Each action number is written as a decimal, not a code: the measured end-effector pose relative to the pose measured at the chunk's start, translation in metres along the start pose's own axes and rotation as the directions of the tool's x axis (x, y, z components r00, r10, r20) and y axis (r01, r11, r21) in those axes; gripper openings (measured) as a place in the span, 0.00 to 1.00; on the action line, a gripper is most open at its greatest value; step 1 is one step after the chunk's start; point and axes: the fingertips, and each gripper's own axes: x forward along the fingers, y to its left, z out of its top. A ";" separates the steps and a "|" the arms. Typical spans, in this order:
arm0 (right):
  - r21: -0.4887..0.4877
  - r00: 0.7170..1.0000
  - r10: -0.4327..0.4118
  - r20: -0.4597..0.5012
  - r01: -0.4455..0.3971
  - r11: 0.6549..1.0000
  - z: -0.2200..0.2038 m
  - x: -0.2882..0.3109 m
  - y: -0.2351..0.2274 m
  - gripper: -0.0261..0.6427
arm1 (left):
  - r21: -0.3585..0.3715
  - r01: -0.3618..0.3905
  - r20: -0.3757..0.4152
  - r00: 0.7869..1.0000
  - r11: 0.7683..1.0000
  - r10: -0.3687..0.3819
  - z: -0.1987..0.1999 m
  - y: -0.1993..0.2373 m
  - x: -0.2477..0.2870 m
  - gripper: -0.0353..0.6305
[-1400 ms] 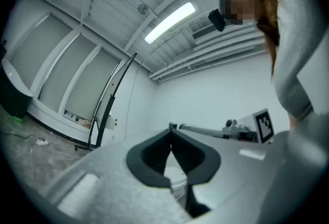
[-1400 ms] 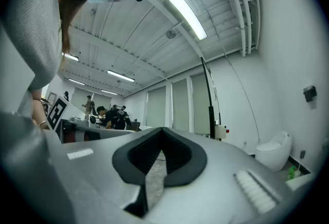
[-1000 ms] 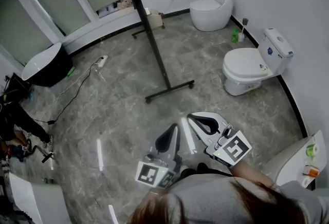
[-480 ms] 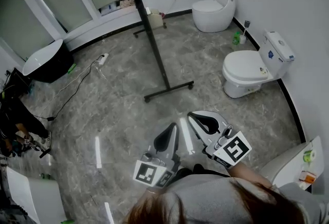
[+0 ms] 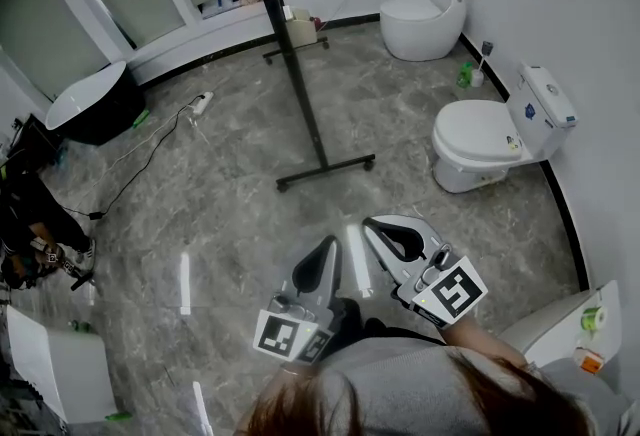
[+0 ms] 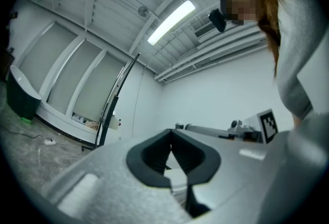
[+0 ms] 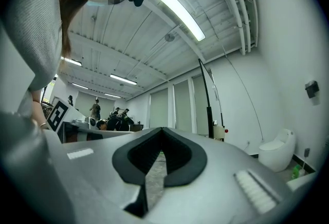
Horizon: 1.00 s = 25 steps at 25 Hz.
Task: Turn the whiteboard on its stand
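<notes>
Whiteboard [image 5: 293,74] edge-on, top out of frame

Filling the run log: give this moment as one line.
left gripper shut, empty | right gripper shut, empty | whiteboard untouched, edge-on ahead

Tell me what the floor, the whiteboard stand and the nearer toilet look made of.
Floor: grey veined stone or stone-look tile, polished, since ceiling lights reflect in it as bright streaks. Whiteboard stand: thin black tubing, probably painted metal, matte. Nearer toilet: glossy white, likely glazed ceramic.
</notes>
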 end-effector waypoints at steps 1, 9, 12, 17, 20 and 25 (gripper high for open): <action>0.000 1.000 0.005 0.000 -0.005 1.000 0.000 0.000 0.000 0.05 | 0.003 -0.006 0.009 1.000 1.000 0.006 0.000 0.002 0.001 0.06; -0.014 1.000 0.008 0.021 -0.008 1.000 0.004 0.015 -0.019 0.05 | 0.041 -0.013 0.047 0.999 0.999 0.011 0.010 0.019 0.021 0.06; -0.026 1.000 -0.006 0.031 0.006 1.000 0.007 0.026 -0.033 0.05 | 0.045 -0.005 0.048 0.999 0.999 0.003 0.012 0.027 0.036 0.06; -0.058 0.999 -0.015 0.028 0.016 0.998 -0.001 0.054 -0.056 0.04 | 0.057 -0.003 0.040 0.999 0.998 0.001 0.005 0.056 0.057 0.06; -0.061 0.999 -0.018 0.030 0.020 0.998 -0.008 0.082 -0.070 0.03 | 0.035 -0.010 0.022 1.000 0.999 0.009 0.001 0.087 0.073 0.06; -0.047 0.999 -0.049 0.012 0.049 0.998 -0.020 0.138 -0.104 0.03 | 0.034 0.000 0.016 1.000 0.999 -0.001 0.004 0.146 0.107 0.06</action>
